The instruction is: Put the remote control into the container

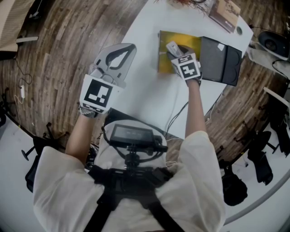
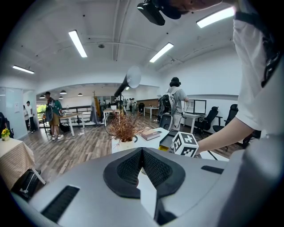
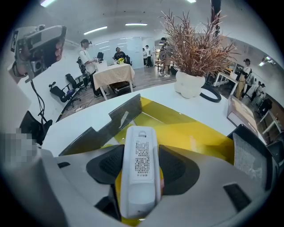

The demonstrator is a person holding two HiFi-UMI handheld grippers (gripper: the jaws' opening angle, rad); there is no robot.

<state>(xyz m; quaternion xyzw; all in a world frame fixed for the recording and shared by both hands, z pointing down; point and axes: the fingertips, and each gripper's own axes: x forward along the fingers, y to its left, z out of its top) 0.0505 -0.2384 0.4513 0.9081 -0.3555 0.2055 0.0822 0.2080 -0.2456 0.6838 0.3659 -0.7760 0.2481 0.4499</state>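
My right gripper point(image 1: 174, 50) is shut on a white remote control point(image 1: 172, 47), holding it just above the open yellow container point(image 1: 183, 41) at the far side of the white table point(image 1: 149, 90). In the right gripper view the remote point(image 3: 141, 164) lies lengthwise between the dark pads point(image 3: 177, 168), label side up, with the container's yellow floor point(image 3: 195, 133) beyond and under it. The container's black lid point(image 1: 222, 56) lies open to its right. My left gripper point(image 1: 129, 46) hovers at the table's left edge, shut and holding nothing point(image 2: 142, 153).
A white pot of dried brown plant point(image 3: 191, 48) stands beyond the container, with a black ring point(image 3: 211, 94) beside it. A book point(image 1: 225, 12) lies at the table's far right corner. A thin cable point(image 1: 174, 118) crosses the near table. People and desks fill the room behind.
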